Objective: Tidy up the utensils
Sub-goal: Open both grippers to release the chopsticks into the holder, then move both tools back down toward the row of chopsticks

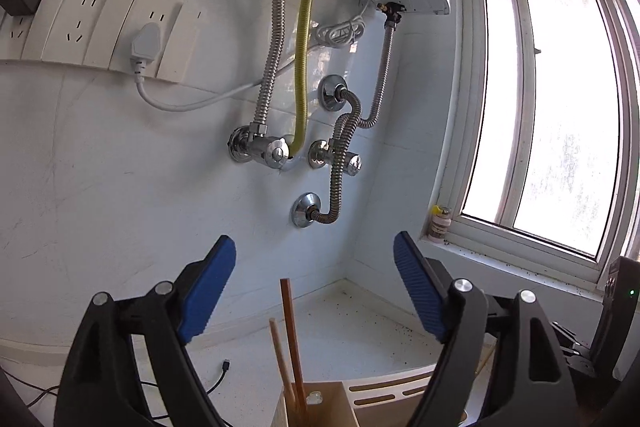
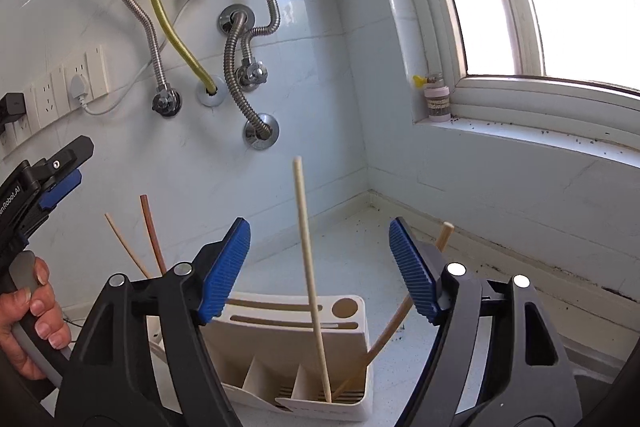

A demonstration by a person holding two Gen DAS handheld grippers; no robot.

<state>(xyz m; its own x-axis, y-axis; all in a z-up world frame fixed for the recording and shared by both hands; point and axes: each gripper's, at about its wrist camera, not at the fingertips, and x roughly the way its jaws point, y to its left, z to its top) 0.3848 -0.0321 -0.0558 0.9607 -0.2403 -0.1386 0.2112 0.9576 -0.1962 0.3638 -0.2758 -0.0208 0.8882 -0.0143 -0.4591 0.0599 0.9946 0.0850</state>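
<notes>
Hovering both grippers, right (image 2: 320, 263) and left (image 1: 314, 275), jaws wide, empty. Chopsticks (image 2: 310, 267) standing in holder (image 2: 352, 379). Regrasping? Closing low on shaft, avoiding tipping holder.

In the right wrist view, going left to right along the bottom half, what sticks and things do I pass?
Left tongs → two leaning chopsticks → pale upright chopstick → tan chopstick leaning right in the white holder.

Yellow hose (image 1: 303, 59) at twelve o'clock, window (image 1: 552, 99) at three — white plug (image 1: 146, 45) at ten o'clock.
</notes>
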